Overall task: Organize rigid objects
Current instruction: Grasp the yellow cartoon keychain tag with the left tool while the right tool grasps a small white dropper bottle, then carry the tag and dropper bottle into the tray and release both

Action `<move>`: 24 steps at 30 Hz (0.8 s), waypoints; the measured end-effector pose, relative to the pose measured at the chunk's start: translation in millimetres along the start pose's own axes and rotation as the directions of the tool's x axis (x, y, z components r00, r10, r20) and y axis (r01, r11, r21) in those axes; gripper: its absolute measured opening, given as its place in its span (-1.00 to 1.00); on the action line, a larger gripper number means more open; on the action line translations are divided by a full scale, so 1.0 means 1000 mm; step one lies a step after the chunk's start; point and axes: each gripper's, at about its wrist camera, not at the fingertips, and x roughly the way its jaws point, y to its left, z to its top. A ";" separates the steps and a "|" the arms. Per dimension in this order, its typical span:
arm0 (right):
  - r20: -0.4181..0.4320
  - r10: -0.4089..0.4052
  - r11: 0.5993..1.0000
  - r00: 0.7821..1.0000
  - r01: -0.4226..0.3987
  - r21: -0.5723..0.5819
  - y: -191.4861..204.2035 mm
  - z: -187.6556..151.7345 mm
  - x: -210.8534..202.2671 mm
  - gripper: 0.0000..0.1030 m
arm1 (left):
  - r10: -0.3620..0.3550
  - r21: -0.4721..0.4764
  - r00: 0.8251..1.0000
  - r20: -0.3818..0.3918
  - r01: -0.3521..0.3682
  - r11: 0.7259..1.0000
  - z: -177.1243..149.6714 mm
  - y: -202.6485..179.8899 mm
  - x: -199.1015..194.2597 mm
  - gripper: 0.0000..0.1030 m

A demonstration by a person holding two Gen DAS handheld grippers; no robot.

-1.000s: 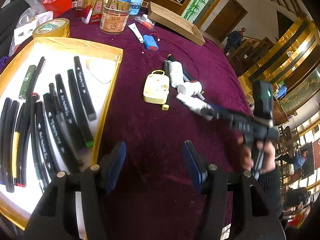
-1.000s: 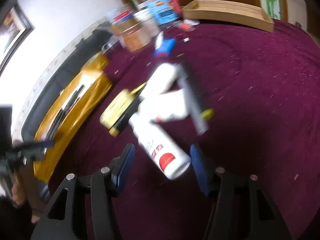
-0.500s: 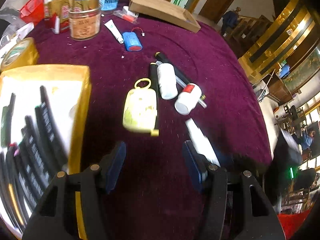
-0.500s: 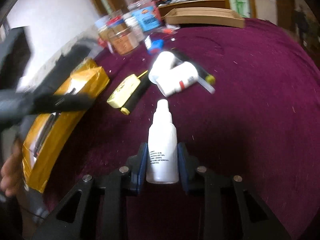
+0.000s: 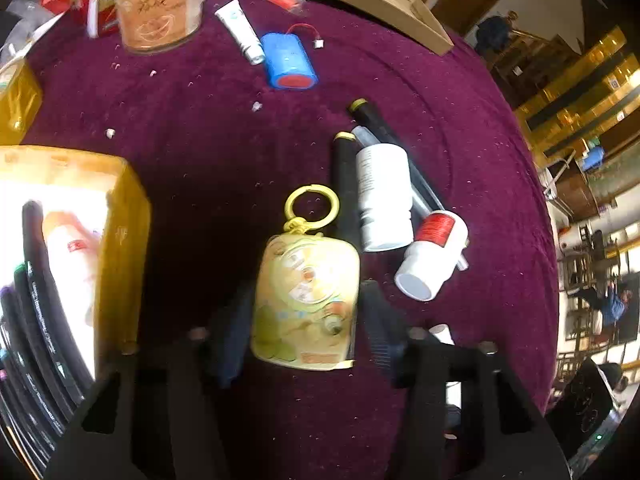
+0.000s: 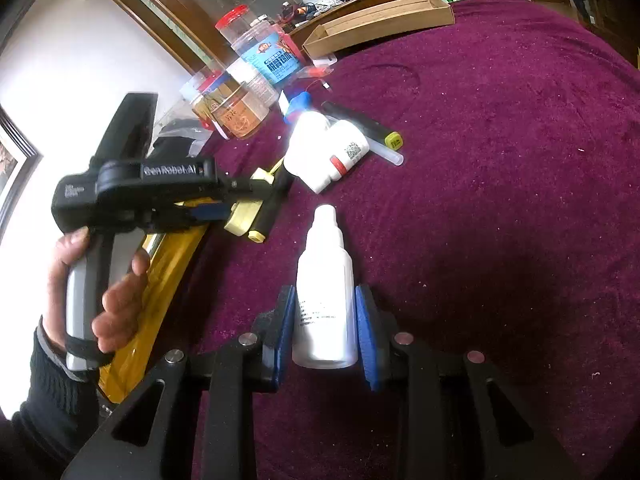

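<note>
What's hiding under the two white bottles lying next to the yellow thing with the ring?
Under the white bottles lie a black marker and a clear tube, poking out both sides. Their middles are covered, so anything else beneath stays hidden.

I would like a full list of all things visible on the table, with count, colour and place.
yellow case with ring: 1, yellow, between the closing left gripper's fingers
dropper bottle: 1, white, clamped in the right gripper
white bottles: 2, white, one with a red band, on the cloth beside the case
black markers: 2 loose, black with yellow ends, under the bottles
battery pack: 1, blue, farther back
small tube: 1, white, beside the battery pack
gold tray: 1, gold, left, holding black pens
clear jars: several, far edge
wooden tray: 1, tan, far edge
left gripper: black
right gripper: black, blue pads
hand: 1, on the left gripper's handle
</note>
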 end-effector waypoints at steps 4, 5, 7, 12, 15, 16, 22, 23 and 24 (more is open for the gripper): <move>0.001 0.009 1.000 1.000 -0.009 0.007 -0.001 -0.001 0.001 -0.49 | 0.002 0.001 1.000 0.010 -0.002 1.000 -0.023 0.003 -0.009 -0.10; 0.001 0.009 1.000 1.000 -0.009 0.007 -0.001 -0.001 0.001 -0.49 | 0.004 -0.001 1.000 0.011 -0.004 1.000 -0.034 0.004 -0.013 -0.10; 0.002 0.010 1.000 1.000 -0.010 0.008 -0.002 -0.001 0.001 -0.49 | 0.014 0.005 1.000 0.018 -0.014 1.000 -0.061 0.005 -0.022 -0.10; 0.000 0.006 1.000 1.000 -0.006 0.003 -0.002 -0.002 0.000 -0.49 | 0.077 0.130 0.993 0.089 -0.088 0.988 -0.140 -0.011 -0.045 -0.09; -0.004 -0.024 1.000 1.000 0.024 -0.020 0.003 0.000 0.002 -0.49 | 0.091 0.167 0.991 0.099 -0.107 0.980 -0.164 -0.014 -0.052 -0.10; -0.008 -0.062 0.997 0.998 0.061 -0.050 0.009 -0.001 0.003 -0.49 | 0.093 0.175 0.991 0.097 -0.109 0.979 -0.167 -0.014 -0.053 -0.10; -0.034 -0.202 0.976 0.979 0.199 -0.086 0.038 -0.022 -0.004 -0.49 | 0.112 0.228 0.985 0.128 -0.139 0.964 -0.168 -0.019 -0.047 -0.09; -0.029 -0.208 0.975 0.978 0.205 -0.087 0.039 -0.027 -0.006 -0.49 | 0.128 0.240 0.982 0.139 -0.159 0.958 -0.172 -0.025 -0.047 -0.07; -0.021 -0.213 0.974 0.977 0.210 -0.084 0.039 -0.030 -0.009 -0.49 | 0.141 0.248 0.979 0.147 -0.175 0.953 -0.173 -0.028 -0.047 -0.06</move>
